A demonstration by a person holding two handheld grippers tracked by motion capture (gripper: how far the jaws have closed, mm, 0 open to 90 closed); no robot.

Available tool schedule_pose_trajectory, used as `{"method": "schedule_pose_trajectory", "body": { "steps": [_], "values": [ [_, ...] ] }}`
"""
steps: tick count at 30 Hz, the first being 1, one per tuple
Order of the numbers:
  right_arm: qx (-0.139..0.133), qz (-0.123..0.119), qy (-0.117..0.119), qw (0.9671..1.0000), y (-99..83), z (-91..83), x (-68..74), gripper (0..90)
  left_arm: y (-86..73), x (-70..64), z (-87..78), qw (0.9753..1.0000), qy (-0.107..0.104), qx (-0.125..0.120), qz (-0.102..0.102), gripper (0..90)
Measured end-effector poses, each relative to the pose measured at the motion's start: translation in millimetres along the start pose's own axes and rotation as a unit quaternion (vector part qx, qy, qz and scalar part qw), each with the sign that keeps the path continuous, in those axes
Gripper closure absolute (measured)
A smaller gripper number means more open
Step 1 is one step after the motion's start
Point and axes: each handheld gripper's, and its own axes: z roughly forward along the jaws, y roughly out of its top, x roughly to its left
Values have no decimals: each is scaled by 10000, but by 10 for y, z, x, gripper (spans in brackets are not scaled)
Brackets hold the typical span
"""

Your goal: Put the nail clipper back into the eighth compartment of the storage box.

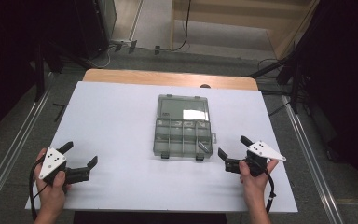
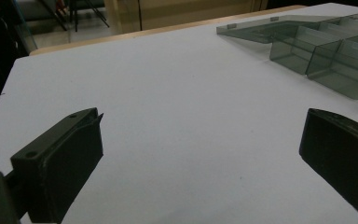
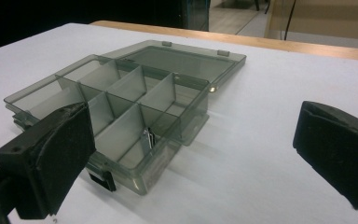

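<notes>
Centred on white-covered worktop (image 1: 121, 116): smoky transparent plastic compartment box (image 1: 182, 132), lid folded open flat behind it, small dark metal clip (image 3: 149, 138) in one near corner cell. Left tongs (image 1: 81, 158) well left of box, jaws apart, empty. Right tongs (image 1: 233, 147) just right of box, jaws apart, empty. Bare sheet all around box.

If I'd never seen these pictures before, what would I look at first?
Probably the see-through grey organizer box in the middle of the white table, lying open with its lid folded flat behind it. One small dark metal thing sits in a near corner compartment on the right-hand side. Then you'd spot the left gripper and right gripper, one in each hand, jaws wide apart, on either side of the box.
</notes>
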Motion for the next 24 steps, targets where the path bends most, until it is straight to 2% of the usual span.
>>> {"method": "schedule_pose_trajectory", "body": {
  "steps": [7,24],
  "values": [
    [47,-52,-132,9999,-90,-135,-124,0,0,-1,1,10000,6,0,-1,0],
    [47,91,-406,9991,-235,-425,-399,0,0,-3,-2,10000,16,0,9,0]
  ]
}}
